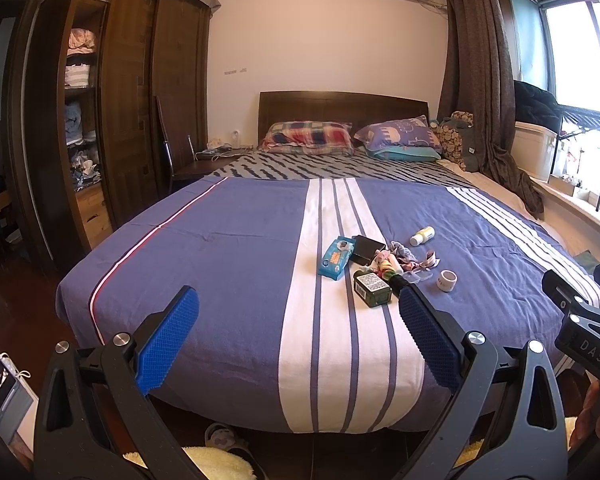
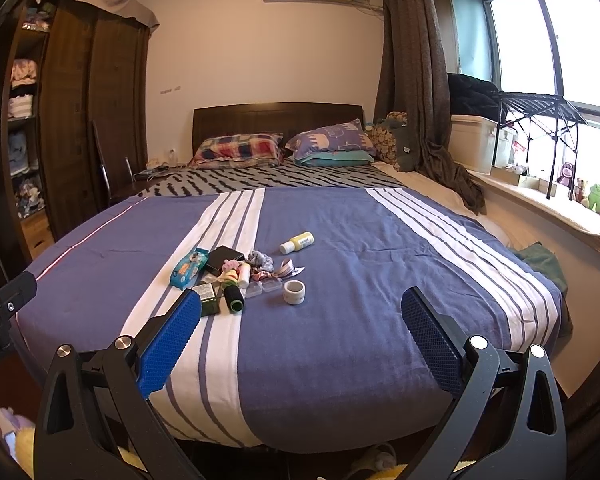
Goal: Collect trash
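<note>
Approach stage: you hold the left gripper (image 1: 300, 336) and right gripper (image 2: 302, 340) spread wide and empty at the bed's (image 2: 340, 340) foot, the litter cluster (image 2: 240, 276) mid-bedspread ahead, so next calls for reaching forward.

Left gripper (image 1: 298, 320) and right gripper (image 2: 300, 320) held side by side, level, pointing forward, jaws spread wide, gripping nothing.

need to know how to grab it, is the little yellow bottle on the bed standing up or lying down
Lying down. The yellow bottle rests on its side on the blue bedspread, white cap toward the left, apart from the clutter pile.
</note>
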`<action>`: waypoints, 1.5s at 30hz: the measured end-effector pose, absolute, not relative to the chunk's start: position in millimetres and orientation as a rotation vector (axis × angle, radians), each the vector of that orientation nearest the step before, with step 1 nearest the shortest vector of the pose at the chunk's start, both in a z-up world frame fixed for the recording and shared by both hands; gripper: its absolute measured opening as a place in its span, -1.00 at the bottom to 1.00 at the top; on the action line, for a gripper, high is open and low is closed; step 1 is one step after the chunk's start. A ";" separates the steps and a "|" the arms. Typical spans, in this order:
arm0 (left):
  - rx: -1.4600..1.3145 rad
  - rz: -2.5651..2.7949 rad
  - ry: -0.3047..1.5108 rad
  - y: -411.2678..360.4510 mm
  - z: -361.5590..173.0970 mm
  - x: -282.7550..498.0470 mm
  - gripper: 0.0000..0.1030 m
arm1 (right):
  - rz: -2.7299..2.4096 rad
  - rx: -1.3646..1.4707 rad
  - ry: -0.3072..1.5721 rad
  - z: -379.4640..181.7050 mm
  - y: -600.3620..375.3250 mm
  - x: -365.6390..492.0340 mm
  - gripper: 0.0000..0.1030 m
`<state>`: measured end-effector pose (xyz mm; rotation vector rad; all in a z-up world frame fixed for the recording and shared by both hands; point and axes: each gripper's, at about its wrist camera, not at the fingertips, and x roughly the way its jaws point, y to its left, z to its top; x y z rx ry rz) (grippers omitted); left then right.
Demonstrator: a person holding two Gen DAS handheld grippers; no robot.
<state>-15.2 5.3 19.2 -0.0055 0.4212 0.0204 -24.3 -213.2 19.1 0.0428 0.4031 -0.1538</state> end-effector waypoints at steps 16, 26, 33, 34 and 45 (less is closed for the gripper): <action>-0.004 0.022 0.420 6.8 19.9 -16.3 0.85 | -0.155 0.043 0.399 18.4 -213.2 -25.7 0.94; -0.003 0.017 0.419 7.3 19.8 -16.0 0.85 | -0.155 0.045 0.399 18.1 -215.4 -26.8 0.94; -0.004 0.017 0.432 9.8 16.9 -9.8 0.85 | -0.160 0.040 0.408 15.8 -216.4 -22.0 0.94; -0.004 0.018 0.435 9.7 15.2 -8.9 0.85 | -0.161 0.040 0.412 14.9 -216.6 -20.0 0.94; -0.001 0.005 0.524 12.6 -13.2 30.8 0.85 | -0.168 0.052 0.483 -10.2 -227.0 12.8 0.94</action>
